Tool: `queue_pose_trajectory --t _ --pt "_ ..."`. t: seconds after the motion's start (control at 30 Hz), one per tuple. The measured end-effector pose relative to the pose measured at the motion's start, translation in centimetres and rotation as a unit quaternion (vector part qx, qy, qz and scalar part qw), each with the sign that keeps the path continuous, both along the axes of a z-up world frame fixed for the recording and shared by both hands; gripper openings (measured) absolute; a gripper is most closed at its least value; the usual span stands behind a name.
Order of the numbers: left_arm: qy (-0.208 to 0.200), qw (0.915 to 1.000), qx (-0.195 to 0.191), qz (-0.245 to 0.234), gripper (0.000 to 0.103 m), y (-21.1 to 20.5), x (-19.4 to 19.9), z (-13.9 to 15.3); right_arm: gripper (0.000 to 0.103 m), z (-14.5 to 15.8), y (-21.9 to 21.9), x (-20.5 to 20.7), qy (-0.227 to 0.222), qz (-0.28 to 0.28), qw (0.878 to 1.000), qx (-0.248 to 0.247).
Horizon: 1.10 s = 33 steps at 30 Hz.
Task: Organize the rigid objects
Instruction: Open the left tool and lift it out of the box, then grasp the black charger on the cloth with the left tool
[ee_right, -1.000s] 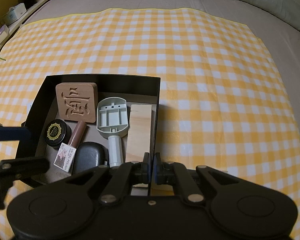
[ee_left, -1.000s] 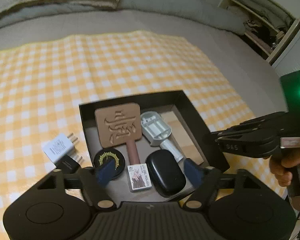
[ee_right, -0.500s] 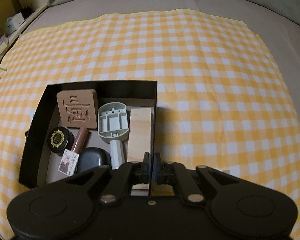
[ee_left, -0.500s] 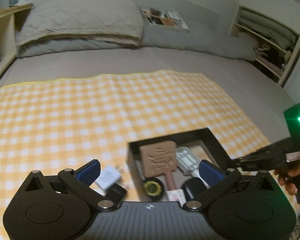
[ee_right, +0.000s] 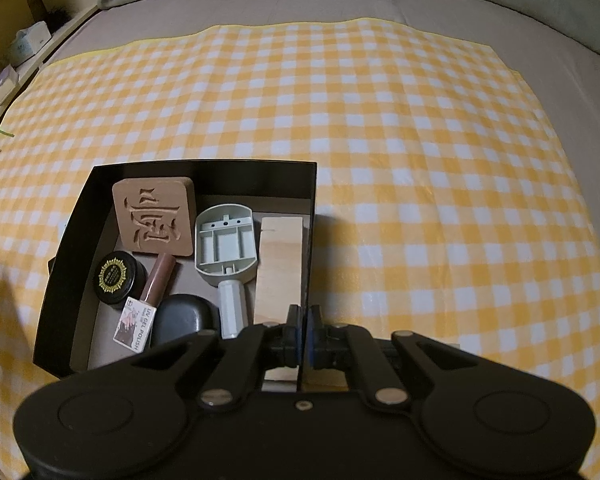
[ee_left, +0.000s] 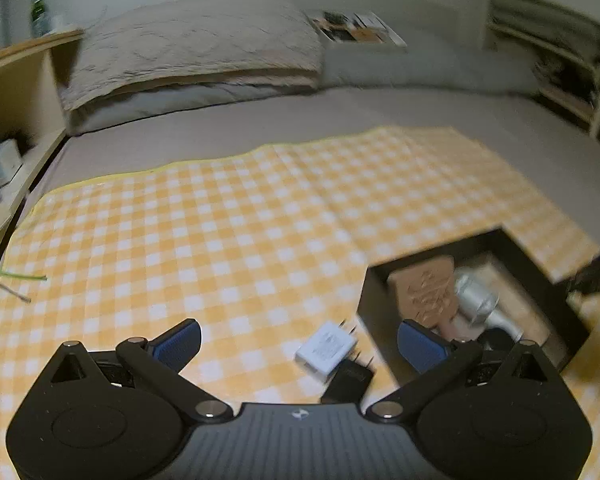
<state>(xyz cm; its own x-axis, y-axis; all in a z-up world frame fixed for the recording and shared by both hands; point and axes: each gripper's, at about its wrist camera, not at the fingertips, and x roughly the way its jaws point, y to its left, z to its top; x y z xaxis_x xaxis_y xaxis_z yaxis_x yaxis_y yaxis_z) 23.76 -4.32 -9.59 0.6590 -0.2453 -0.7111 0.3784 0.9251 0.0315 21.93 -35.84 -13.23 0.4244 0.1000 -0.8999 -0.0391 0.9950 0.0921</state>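
Checked cloth on bed; right gripper clamps box wall; left gripper wide, empty; next: white charger beside box.

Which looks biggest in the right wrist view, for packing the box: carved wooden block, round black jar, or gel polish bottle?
1. carved wooden block
2. gel polish bottle and round black jar: the bottle is longer, the jar wider, too alike to rank.
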Motion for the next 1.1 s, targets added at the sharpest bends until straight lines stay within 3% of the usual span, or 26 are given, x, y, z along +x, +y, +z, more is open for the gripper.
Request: queue_pose_trajectory --t 0.13,0.2,0.27,0.37,0.53,0.7,0.87,0.93,1.03,1.1 --pt "0.017 0.9970 0.024 -0.071 0.100 0.3 0.4 -1.7 0.003 -0.3 0.2 0.3 0.002 0.000 1.000 -0.001" --pt "0.031 0.9934 0.046 -0.101 0.090 -0.1 0.5 -2.5 0.003 -0.5 0.2 0.4 0.004 0.000 1.000 -0.002" --pt "0.041 0.9890 0.064 -0.127 0.070 -0.6 0.4 -3.4 0.003 -0.6 0.3 0.6 0.006 0.001 1.000 -0.002" --pt "0.068 0.9834 0.079 -0.148 0.058 -1.0 0.7 -4.8 0.003 -0.7 0.4 0.8 0.009 0.001 1.000 -0.003" --pt "0.082 0.9774 0.085 -0.176 0.055 -1.6 1.3 -6.8 0.004 -0.7 0.3 0.9 0.009 0.002 1.000 -0.002" --pt "0.096 0.9750 0.075 -0.186 0.037 -2.3 1.9 -7.8 0.004 -0.8 0.3 0.9 0.010 0.002 1.000 -0.001" --pt "0.122 0.9717 0.082 -0.185 0.035 -2.5 2.3 -8.1 0.004 -1.1 0.6 1.0 0.012 0.006 1.000 -0.006" --pt "0.142 0.9669 0.087 -0.193 0.035 -2.1 2.2 -7.7 0.004 -1.0 0.5 1.0 0.012 0.006 1.000 -0.005" --pt "0.164 0.9524 0.109 -0.233 0.035 -1.3 0.9 -7.4 0.004 -0.9 0.4 0.9 0.012 0.006 1.000 -0.007" --pt "0.166 0.9517 0.112 -0.233 0.036 -0.8 0.3 -7.5 0.004 -1.0 0.5 0.9 0.012 0.007 1.000 -0.009"
